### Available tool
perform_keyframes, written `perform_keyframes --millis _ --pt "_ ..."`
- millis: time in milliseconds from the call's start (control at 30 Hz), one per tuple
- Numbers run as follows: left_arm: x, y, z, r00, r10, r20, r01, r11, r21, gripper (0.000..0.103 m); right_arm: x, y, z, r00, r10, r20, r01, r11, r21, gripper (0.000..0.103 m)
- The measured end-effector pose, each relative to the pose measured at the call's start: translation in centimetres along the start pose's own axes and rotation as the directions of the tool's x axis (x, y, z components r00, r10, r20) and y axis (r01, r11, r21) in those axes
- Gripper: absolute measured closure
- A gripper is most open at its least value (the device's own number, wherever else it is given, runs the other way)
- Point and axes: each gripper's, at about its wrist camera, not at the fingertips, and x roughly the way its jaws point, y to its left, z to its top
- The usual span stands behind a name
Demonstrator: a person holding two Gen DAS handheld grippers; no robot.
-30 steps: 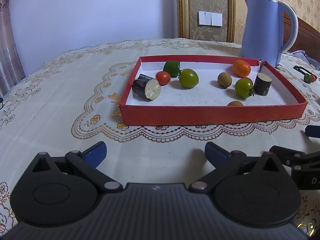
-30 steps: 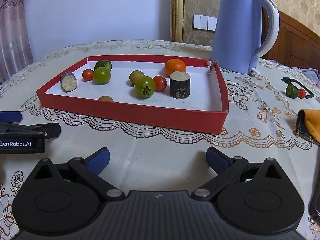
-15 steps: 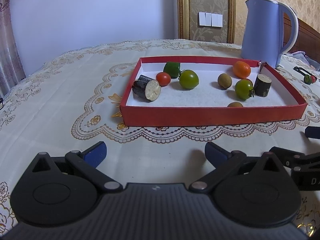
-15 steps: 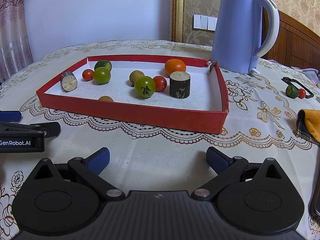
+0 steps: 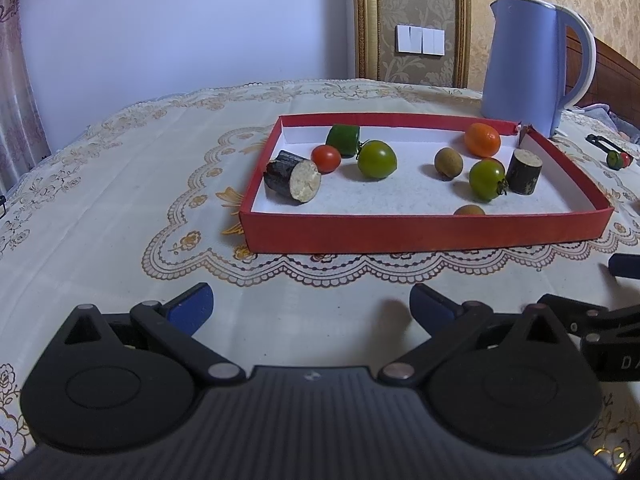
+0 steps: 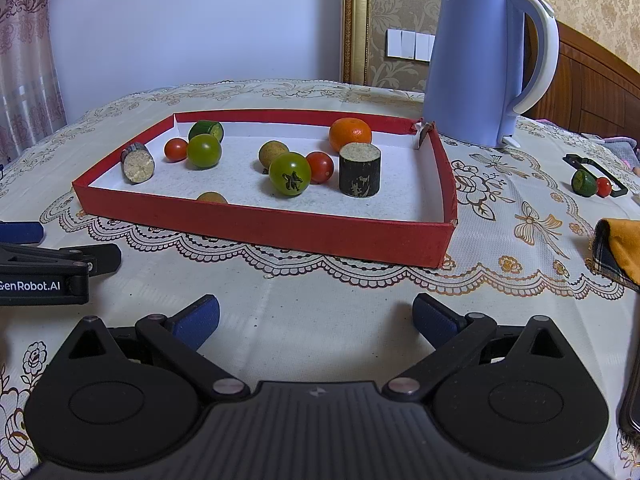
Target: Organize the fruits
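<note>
The red tray's near wall hides most of a small brown fruit. An orange cloth is cut off by the right edge. A dark object there is too cropped to identify.

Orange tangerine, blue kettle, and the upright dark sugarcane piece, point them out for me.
orange tangerine [image 6: 350, 134], right wrist view, middle of its peel.
blue kettle [image 6: 470, 64], right wrist view, middle of its body.
upright sugarcane piece [image 6: 359, 176], right wrist view, dark side wall.
</note>
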Motion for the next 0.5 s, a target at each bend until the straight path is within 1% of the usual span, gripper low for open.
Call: perform_keyframes --millis 500 --pt "0.18 0.13 0.04 1.000 -0.010 -0.004 0.010 1.000 -0.006 0.000 0.01 -0.01 0.00 1.000 0.000 0.000 0.000 1.000 0.000 0.000"
